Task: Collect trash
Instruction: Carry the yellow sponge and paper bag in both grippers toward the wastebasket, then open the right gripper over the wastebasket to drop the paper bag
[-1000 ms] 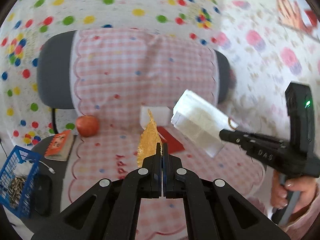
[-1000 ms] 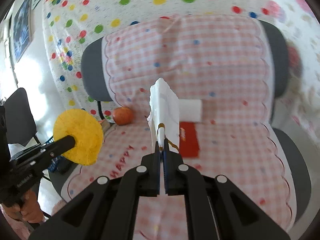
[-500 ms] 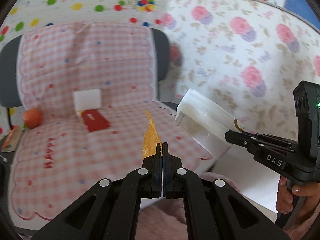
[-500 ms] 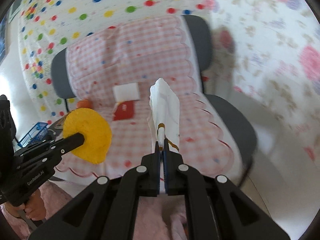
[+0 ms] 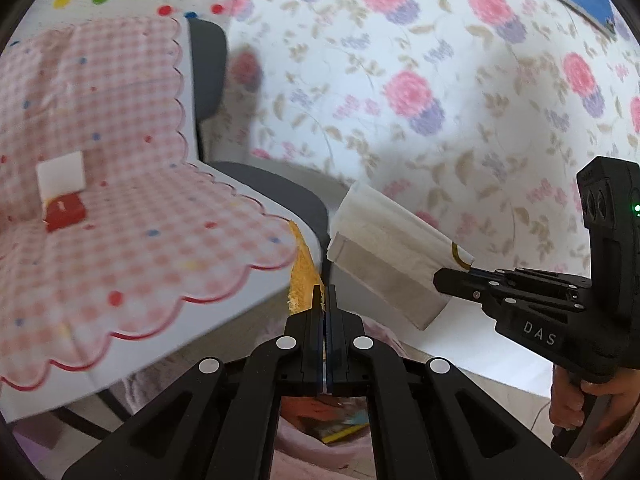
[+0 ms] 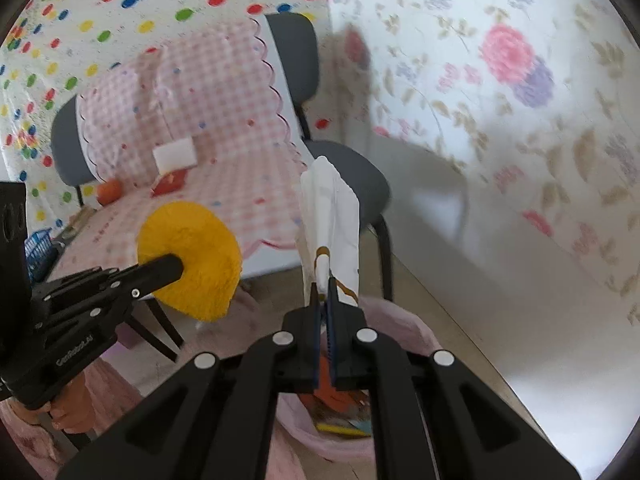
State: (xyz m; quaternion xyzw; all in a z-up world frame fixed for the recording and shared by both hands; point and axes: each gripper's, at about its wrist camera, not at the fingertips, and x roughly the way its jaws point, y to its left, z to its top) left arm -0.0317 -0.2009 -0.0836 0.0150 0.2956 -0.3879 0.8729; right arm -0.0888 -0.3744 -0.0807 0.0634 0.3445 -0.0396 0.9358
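Below both grippers, at the bottom of each wrist view, sits a pink bin (image 6: 404,322) with colourful wrappers (image 6: 344,420) already inside; this is judged to be the drop point for the trash in hand. The left gripper (image 5: 324,300) has its fingers pressed together on the edge of a flat yellow-orange disc (image 6: 190,264), which the left wrist view shows edge-on as a thin orange strip (image 5: 302,276). The right gripper (image 6: 323,294) has its fingers clamped on the lower end of a white paper bag (image 6: 330,216), which stands up and away from the fingertips. Both items are carried in the air, clear of the chair (image 6: 348,172) and its pink checked cover (image 5: 132,232), and near each other without touching. Step in hand, as judged: carry both pieces over the bin mouth and release. Bring each gripper's fingertips over the opening before parting the fingers, since the bag extends well beyond the fingertips and could catch on the rim or tip outside. Tilt the right gripper further down so the bag's free end points into the bin. Release one item at a time so the two do not collide. The disc looks light and fuzzy and may cling to the pads; open the fingers fully. A white block (image 6: 174,155), a red packet (image 6: 170,183) and an orange fruit (image 6: 109,191) lie on the seat; whether they count as trash cannot be told.
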